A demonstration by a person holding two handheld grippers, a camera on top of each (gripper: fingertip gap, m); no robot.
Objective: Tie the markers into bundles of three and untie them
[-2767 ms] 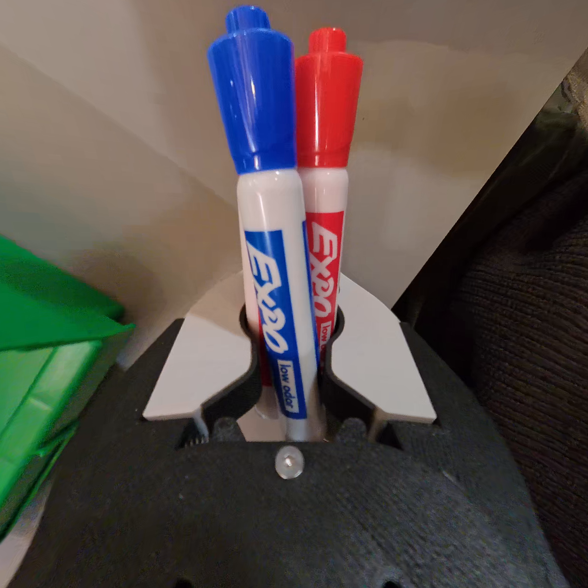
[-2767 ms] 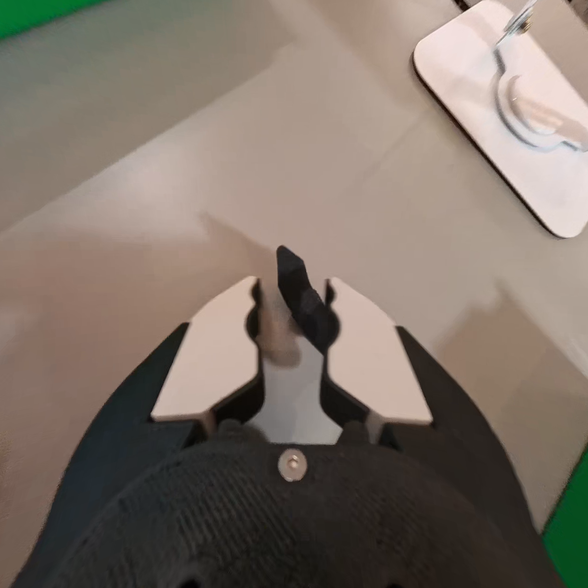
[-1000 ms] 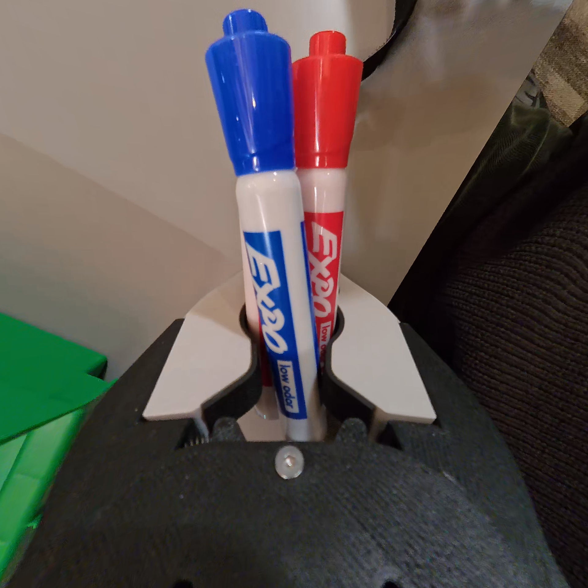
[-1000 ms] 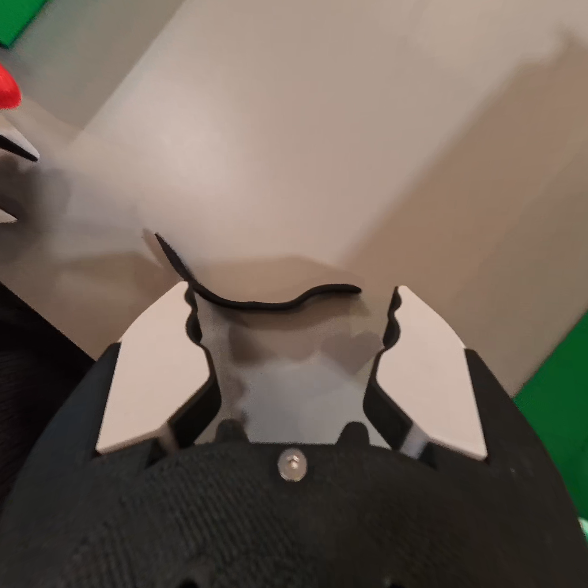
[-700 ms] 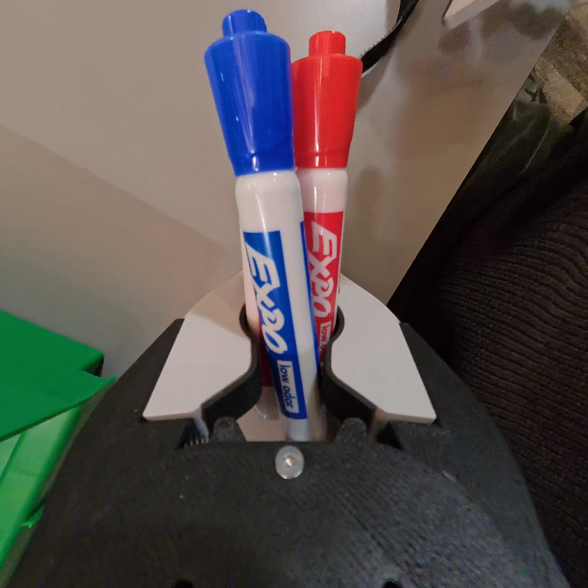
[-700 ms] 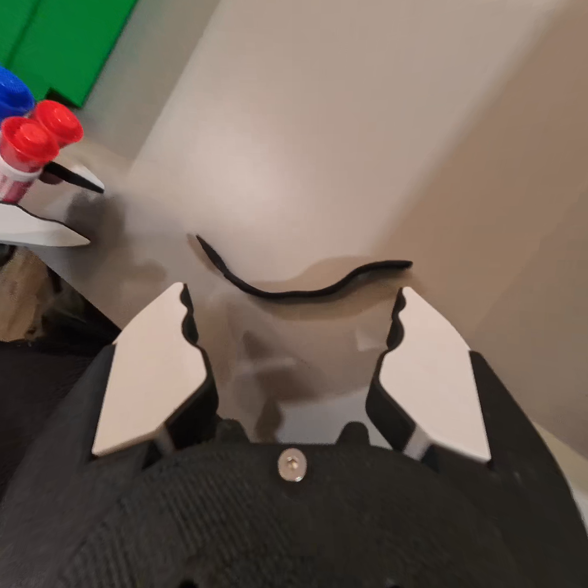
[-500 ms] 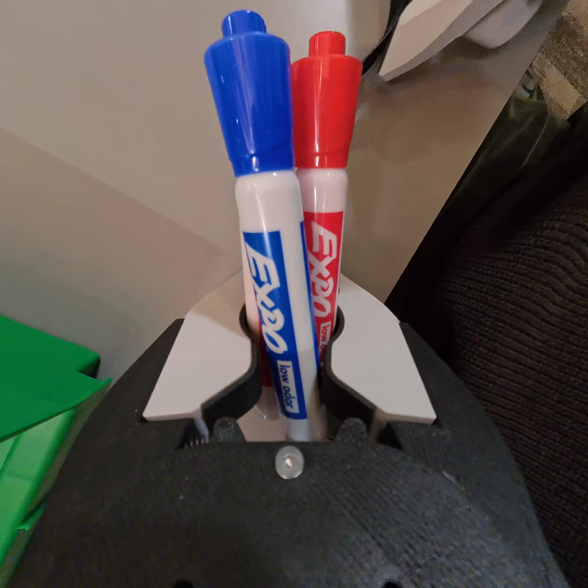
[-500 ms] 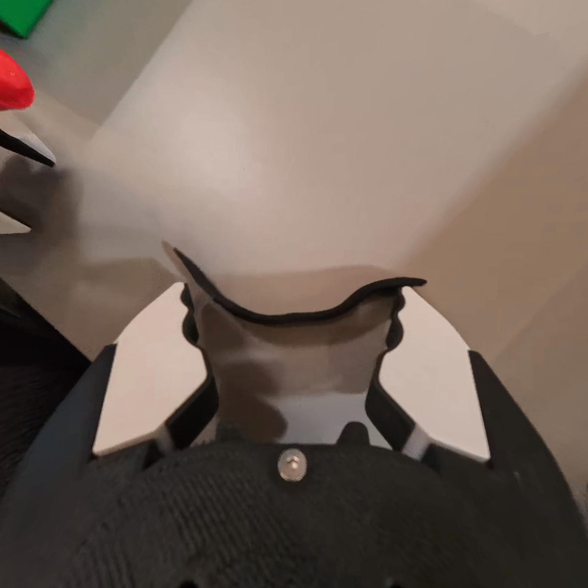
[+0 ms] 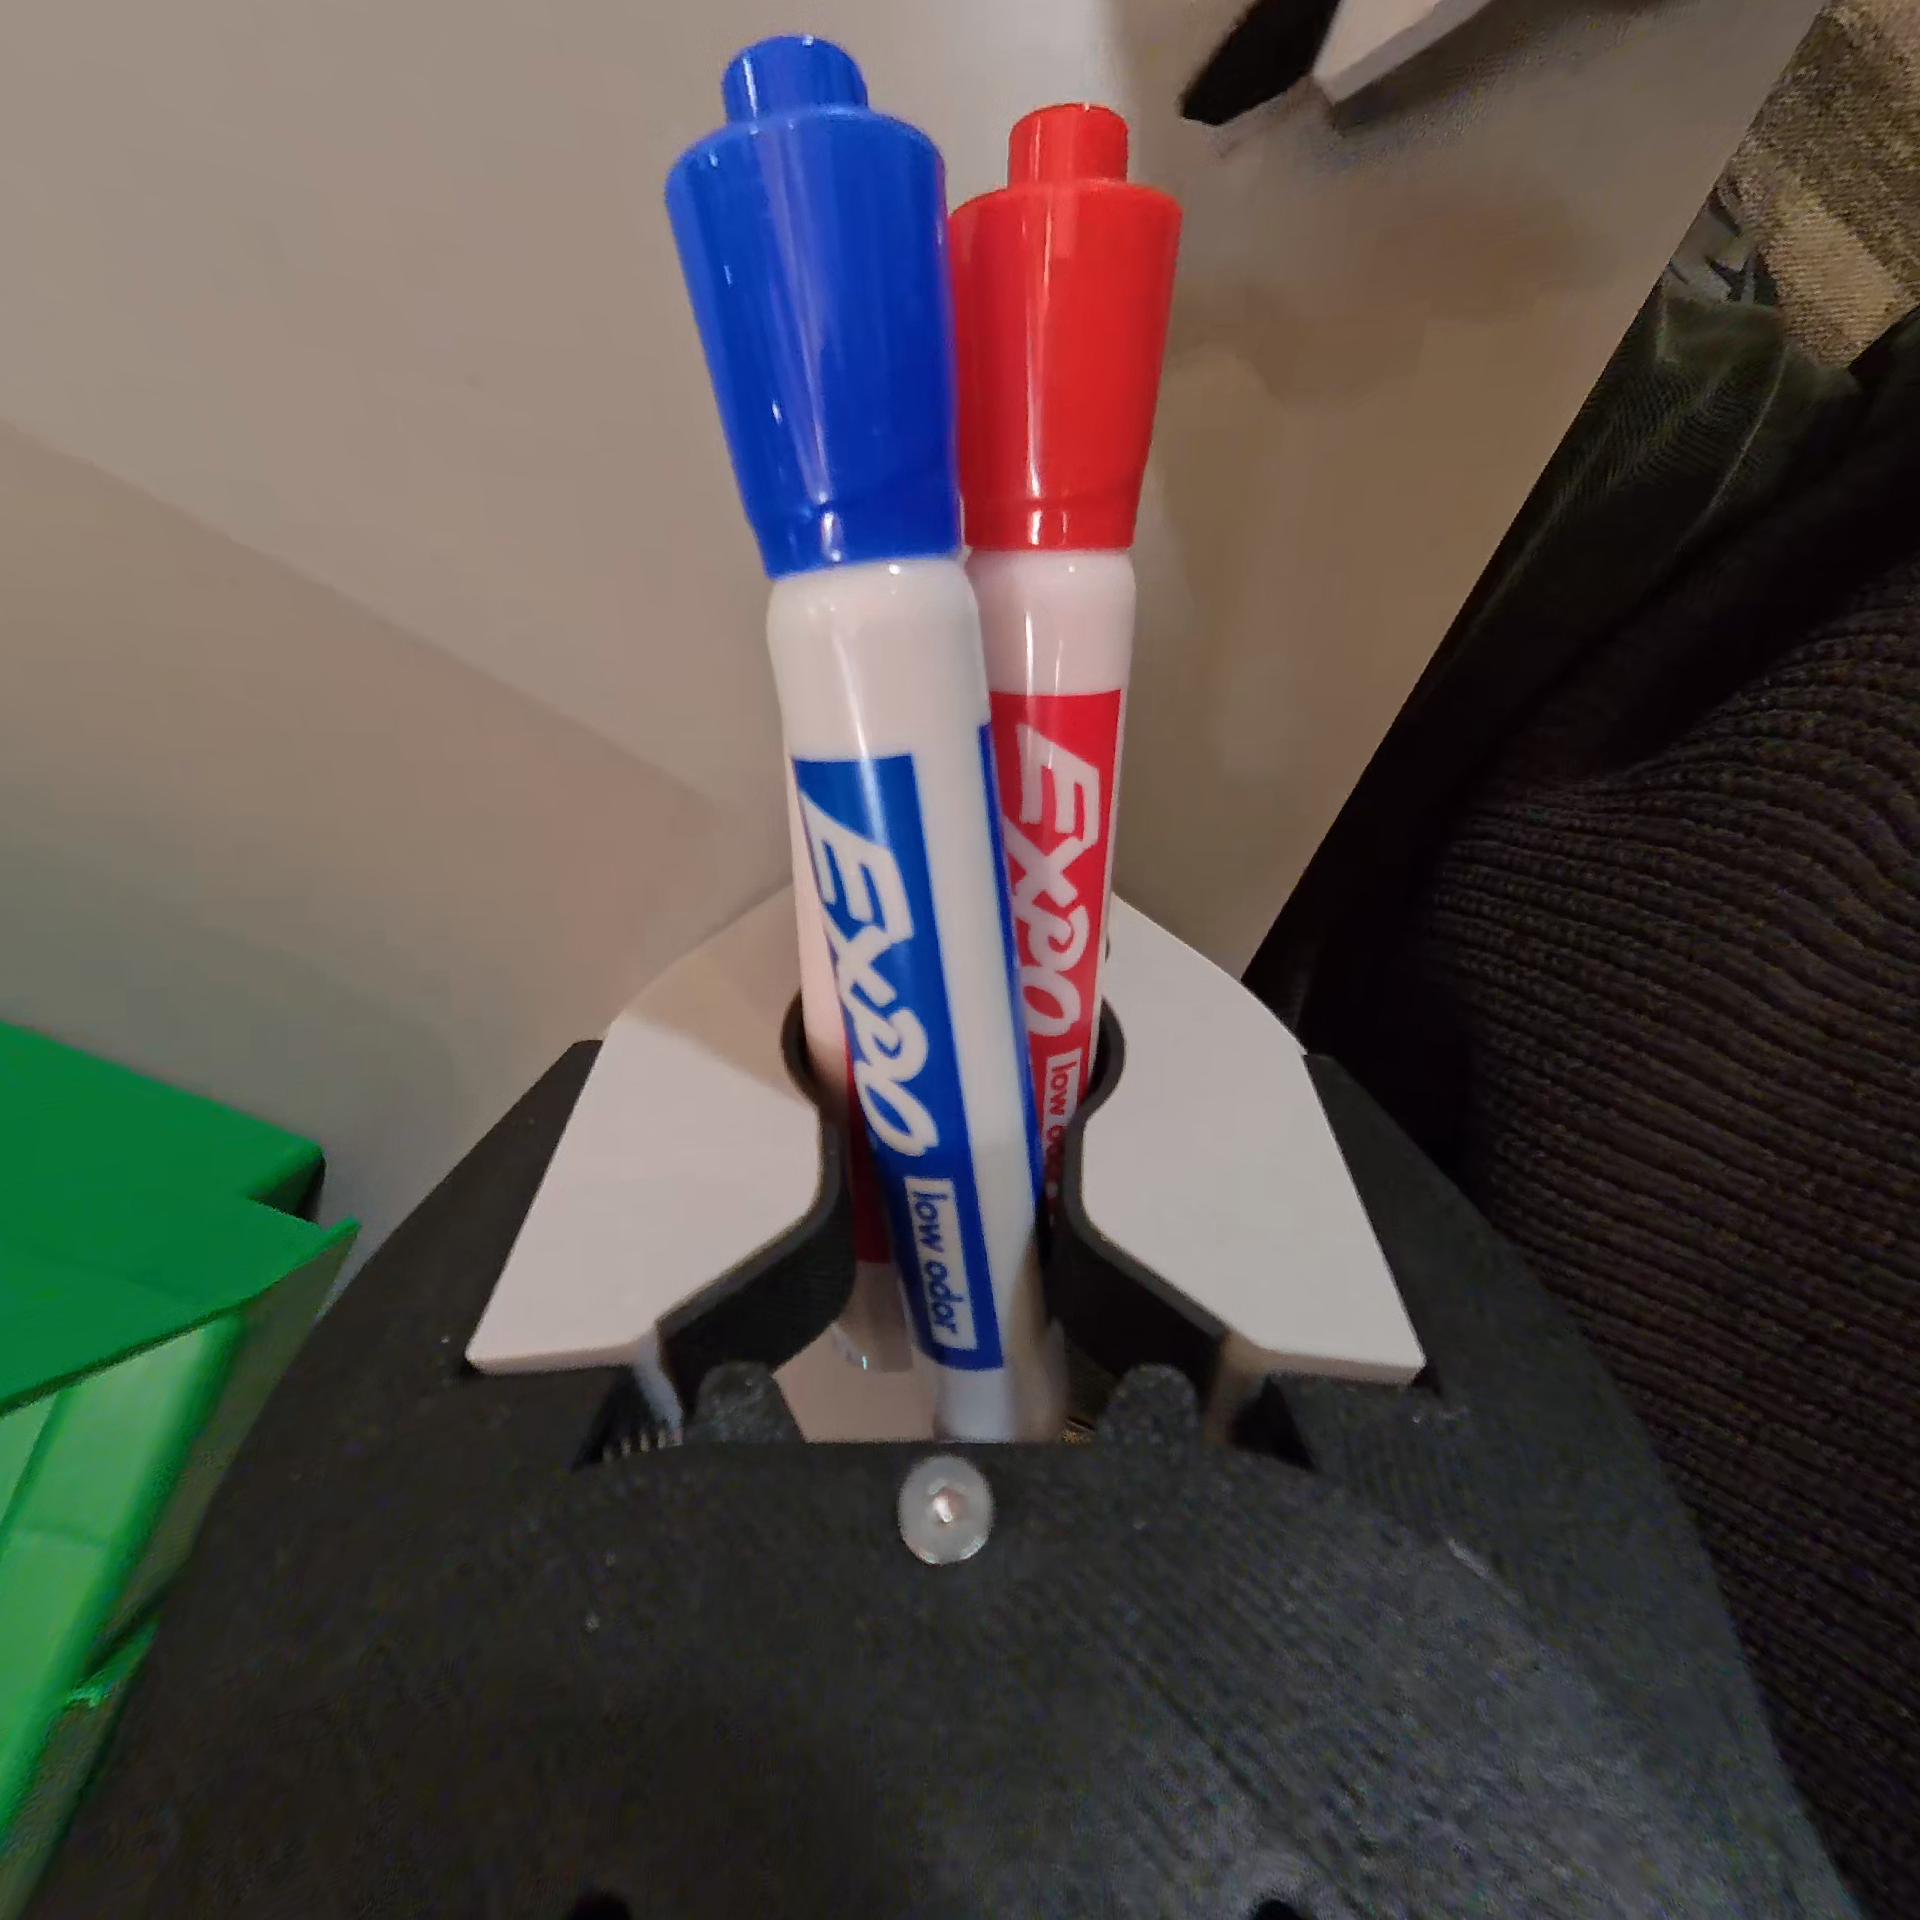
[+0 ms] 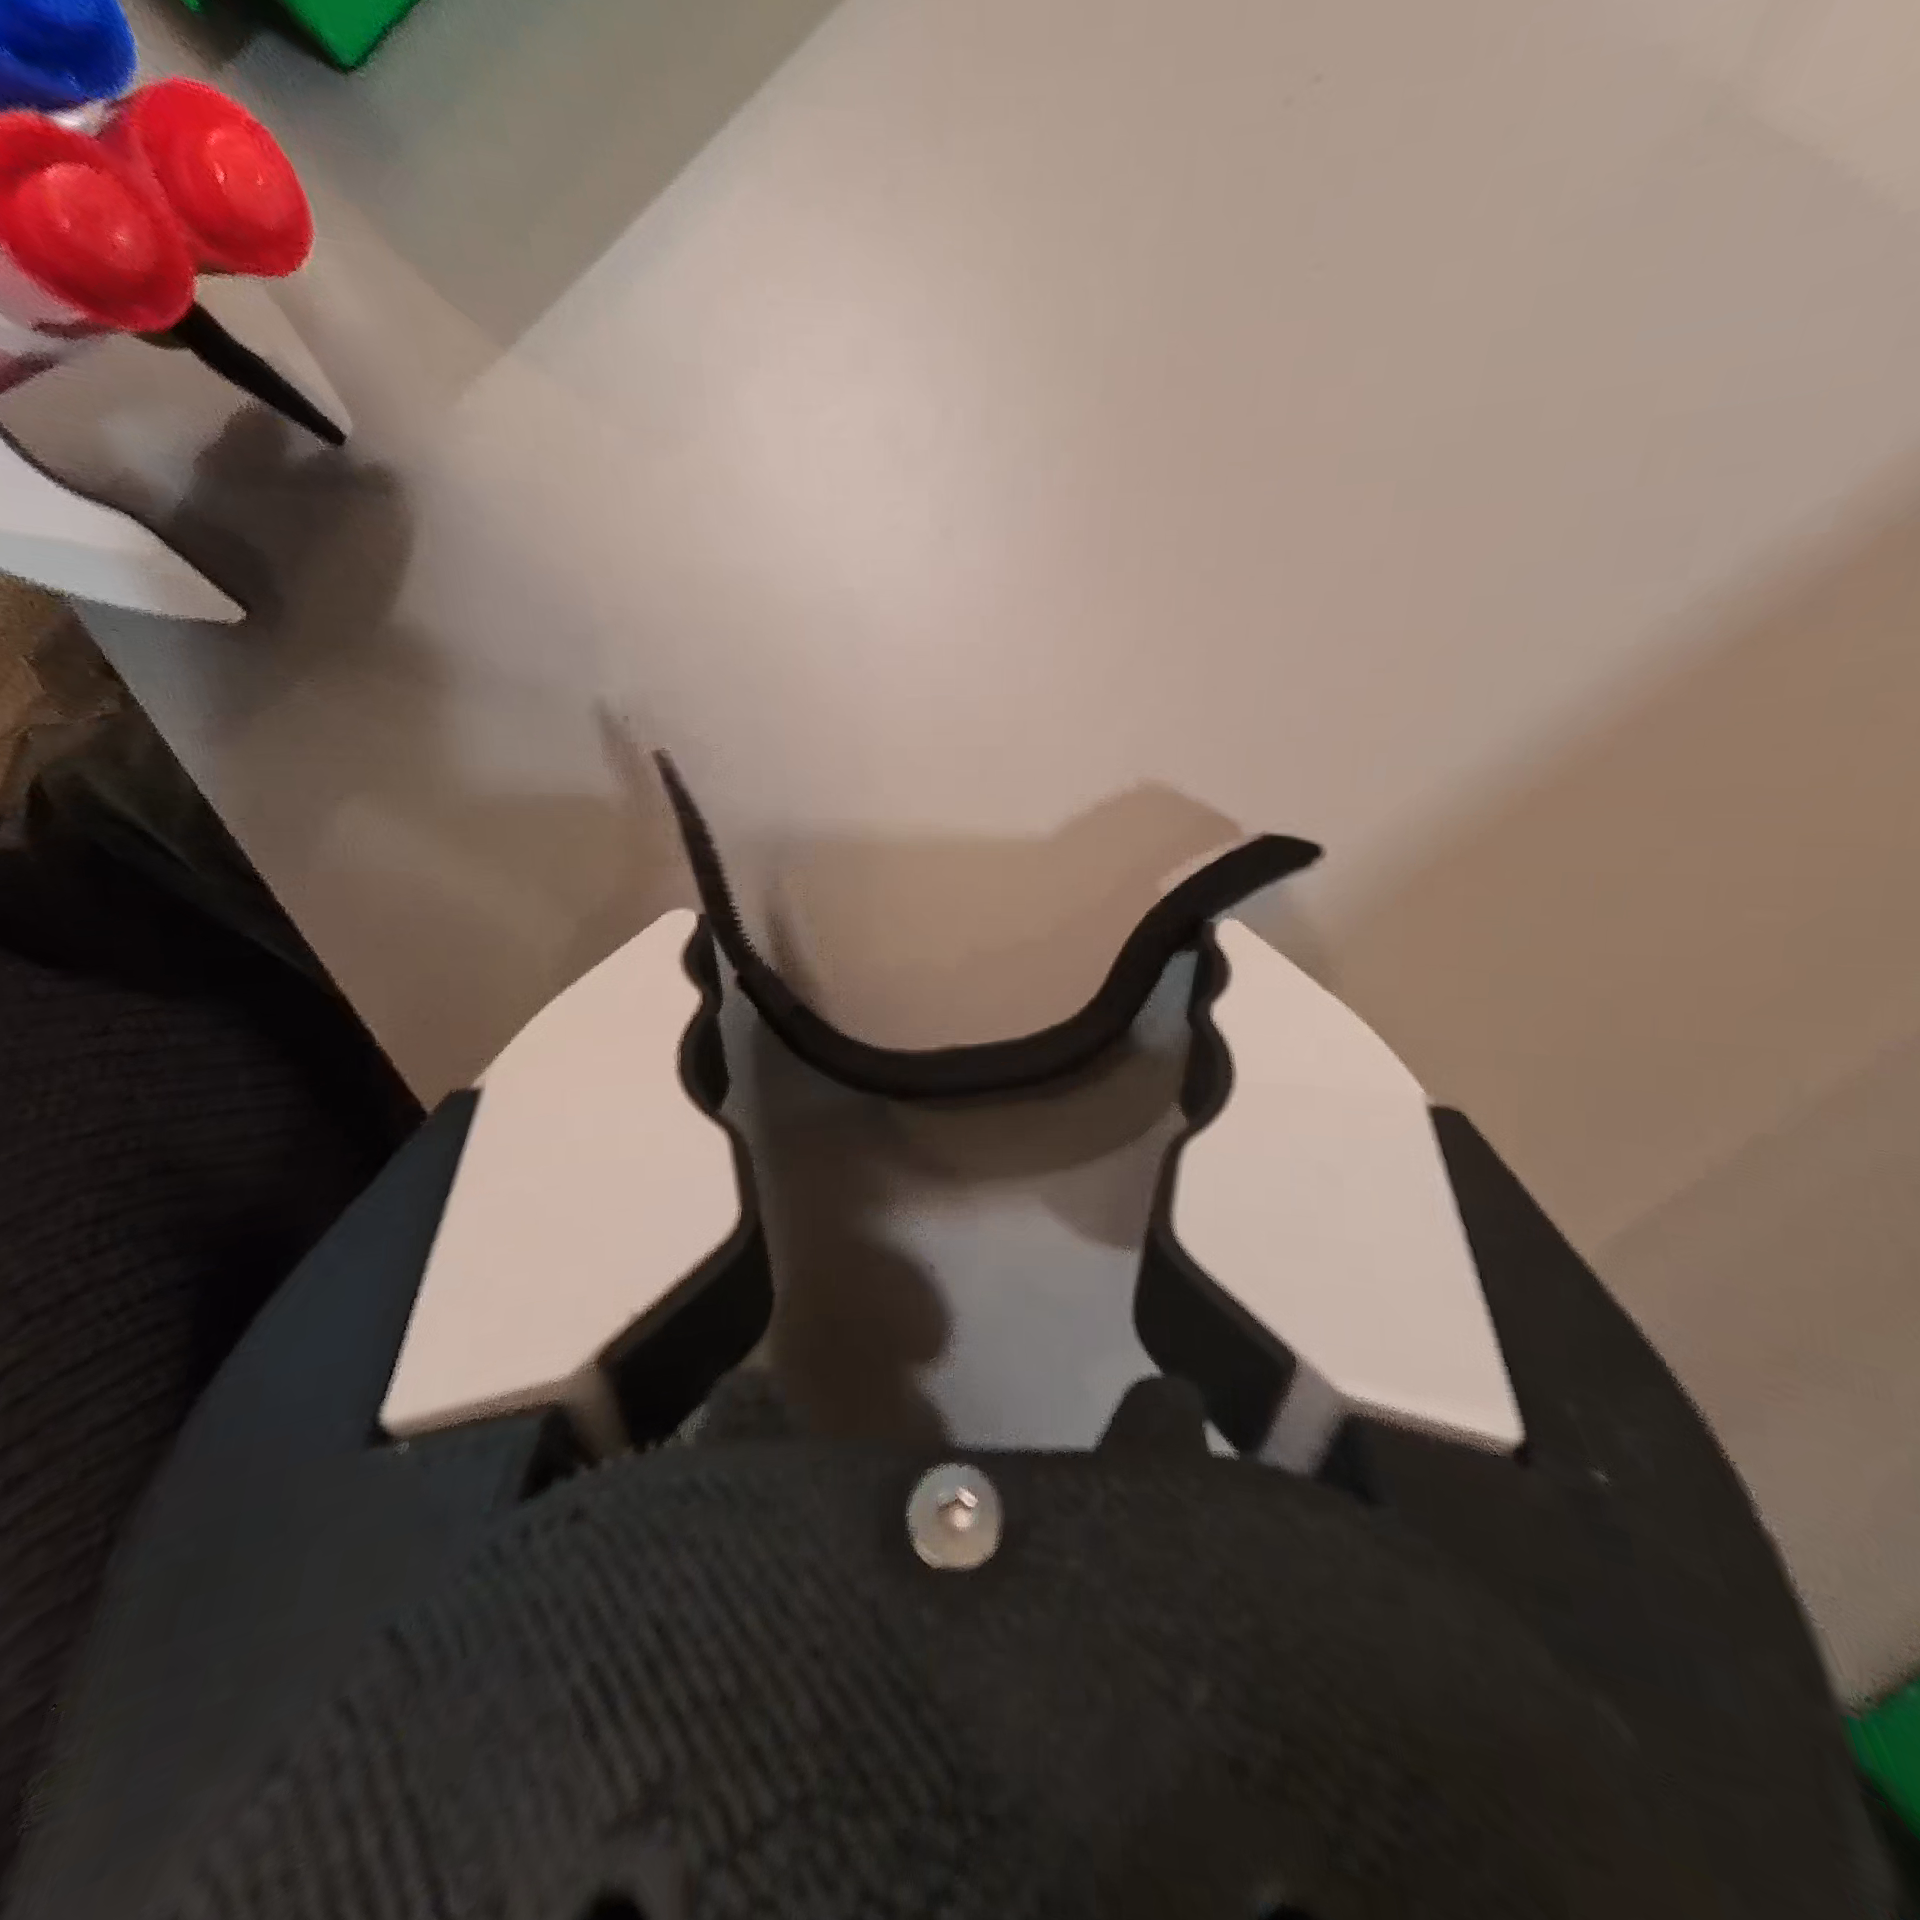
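Note:
My left gripper [image 9: 951, 935] is shut on a bundle of whiteboard markers that stick straight out past the fingers: a blue-capped one [image 9: 831, 364] in front and a red-capped one [image 9: 1060, 384] beside it. In the right wrist view the bundle sits at top left, with two red caps [image 10: 218, 197] and a blue cap [image 10: 52, 42]. My right gripper [image 10: 951, 935] is low over the beige table [image 10: 1143, 416]. Its jaws are partly closed on a black flexible strap [image 10: 935, 1075], which is squeezed into a U between the fingers with both ends sticking up.
A green bin [image 9: 125, 1299] stands left of the left gripper, and more green shows at a far corner [image 10: 1881, 1756]. A person's dark knitted garment [image 9: 1662, 1039] lies along the table's near edge. The right gripper's blurred finger [image 9: 1382, 52] shows beyond the markers.
The right gripper, earlier shut on the strap, opened wide over it as it lay on the table. It has now narrowed around it, bending it into a U. The left gripper's hold is unchanged.

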